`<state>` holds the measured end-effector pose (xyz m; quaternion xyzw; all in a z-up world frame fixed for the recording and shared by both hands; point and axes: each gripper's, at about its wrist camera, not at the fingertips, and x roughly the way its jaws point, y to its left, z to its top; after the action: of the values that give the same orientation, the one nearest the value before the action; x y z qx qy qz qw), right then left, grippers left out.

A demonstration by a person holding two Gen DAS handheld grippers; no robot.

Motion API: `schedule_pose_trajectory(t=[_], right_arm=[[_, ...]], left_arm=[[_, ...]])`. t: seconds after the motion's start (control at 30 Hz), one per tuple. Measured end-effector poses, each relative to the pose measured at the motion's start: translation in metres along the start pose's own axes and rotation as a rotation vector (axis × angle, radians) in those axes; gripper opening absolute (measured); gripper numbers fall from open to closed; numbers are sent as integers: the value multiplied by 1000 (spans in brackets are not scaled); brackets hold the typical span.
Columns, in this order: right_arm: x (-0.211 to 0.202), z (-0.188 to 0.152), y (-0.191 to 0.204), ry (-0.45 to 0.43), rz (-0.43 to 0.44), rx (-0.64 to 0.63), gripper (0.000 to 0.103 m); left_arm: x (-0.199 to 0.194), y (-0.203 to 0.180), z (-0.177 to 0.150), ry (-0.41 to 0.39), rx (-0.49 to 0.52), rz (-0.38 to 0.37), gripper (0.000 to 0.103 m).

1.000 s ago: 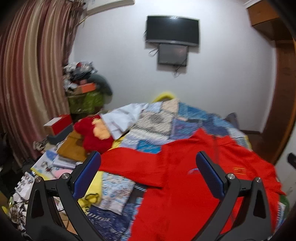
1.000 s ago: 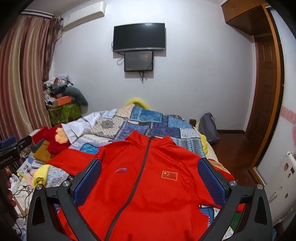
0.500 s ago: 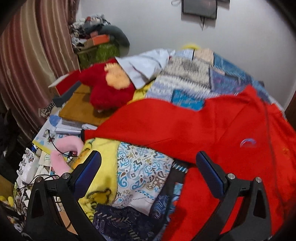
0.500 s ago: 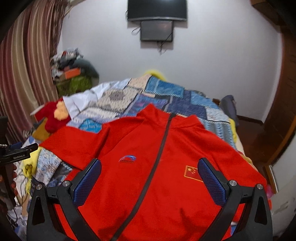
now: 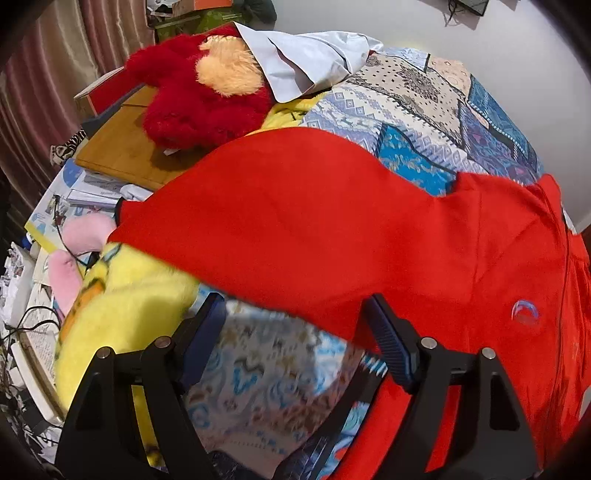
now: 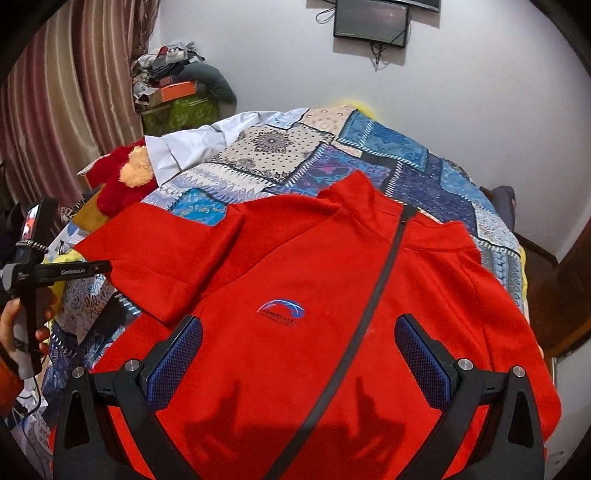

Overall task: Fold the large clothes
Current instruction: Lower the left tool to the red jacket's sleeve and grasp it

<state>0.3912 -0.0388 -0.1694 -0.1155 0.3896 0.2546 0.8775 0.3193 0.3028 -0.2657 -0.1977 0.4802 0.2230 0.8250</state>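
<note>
A red zip-up jacket lies front up on the patchwork quilt, collar at the far end, dark zipper down the middle. Its left sleeve stretches out sideways to the bed's left edge. My left gripper is open and empty, just above the sleeve's near edge. It also shows from the side in the right wrist view, by the sleeve cuff. My right gripper is open and empty, low over the jacket's chest, below the logo.
A red plush toy and a white garment lie at the bed's far left. A yellow plush, a pink item, a wooden board and papers crowd the left side. A wall and screen stand behind.
Both grippers have dropped and tilted down toward the bed. The left one has closed in on the jacket's left sleeve, its jaws somewhat narrower; the right one has come low over the chest.
</note>
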Motion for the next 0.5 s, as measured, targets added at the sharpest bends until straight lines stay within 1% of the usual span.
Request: schedule_pose_trajectory(t=[0.07, 0.1, 0.13, 0.17, 0.23, 0.27, 0.3, 0.33, 0.37, 0.4, 0.43, 0.5], right_arm=[[3, 0, 0, 2, 3, 3, 103], [5, 0, 0, 4, 4, 5, 103], [5, 0, -1, 5, 6, 10, 103], [5, 0, -3, 6, 8, 13, 103], [5, -1, -5, 8, 11, 25, 103], [4, -2, -6, 8, 11, 29, 103], [4, -2, -8, 8, 9, 32, 103], [2, -3, -9, 6, 7, 35, 103], [1, -4, -11, 4, 4, 38, 103], [0, -5, -12, 3, 0, 43, 103], [-1, -5, -14, 3, -2, 46, 103], [-4, -6, -19, 2, -6, 59, 103]], left_arm=[[6, -1, 6, 2, -15, -6, 78], [8, -1, 8, -4, -25, -4, 76], [10, 0, 11, -9, -31, 2, 69], [12, -1, 14, -18, -37, 16, 64], [14, -2, 20, -29, -48, 22, 53], [14, -3, 23, -36, -54, 23, 49], [14, -3, 25, -40, -54, 27, 40], [11, -5, 27, -50, -45, 33, 26], [10, -8, 29, -57, -32, 44, 20], [8, -11, 31, -61, -21, 54, 11], [5, -15, 33, -69, -5, 68, 10], [-2, -18, 36, -82, 4, 69, 9]])
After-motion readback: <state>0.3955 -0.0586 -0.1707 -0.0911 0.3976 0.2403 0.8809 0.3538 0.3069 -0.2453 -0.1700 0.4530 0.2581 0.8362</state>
